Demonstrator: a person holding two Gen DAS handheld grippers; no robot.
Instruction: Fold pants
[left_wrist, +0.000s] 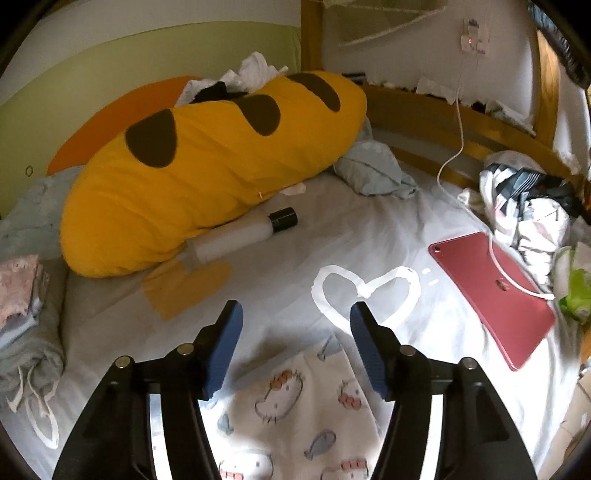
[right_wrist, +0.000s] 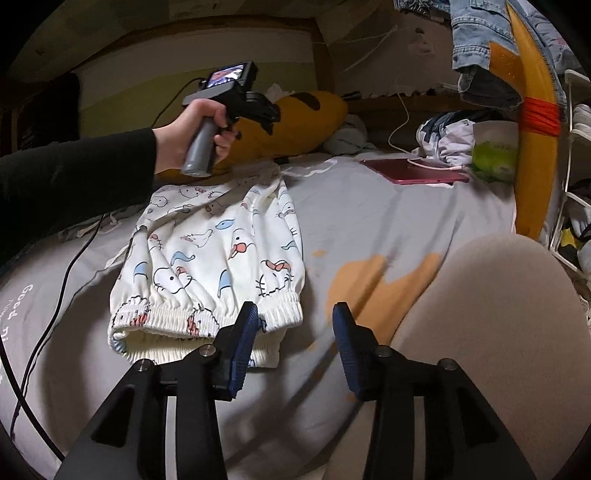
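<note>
The white pants (right_wrist: 214, 258) with cartoon cat and fish prints lie folded flat on the grey bed sheet (right_wrist: 369, 214), their gathered elastic edge nearest the right wrist camera. My right gripper (right_wrist: 295, 310) is open just off that edge; its left finger overlaps the elastic corner and nothing sits between the pads. In the left wrist view the far end of the pants (left_wrist: 295, 406) lies under my left gripper (left_wrist: 295, 314), which is open above the cloth with nothing in it. A hand (right_wrist: 199, 129) in a black sleeve holds the left gripper's handle over the pants' far end.
A long yellow bread-shaped pillow (left_wrist: 207, 166) and a white bottle (left_wrist: 243, 232) lie at the back left. A red tablet (left_wrist: 495, 295) with a white cable sits to the right, by crumpled clothes (left_wrist: 524, 214). A person's knee (right_wrist: 498, 332) is at right, a black cable (right_wrist: 48, 314) at left.
</note>
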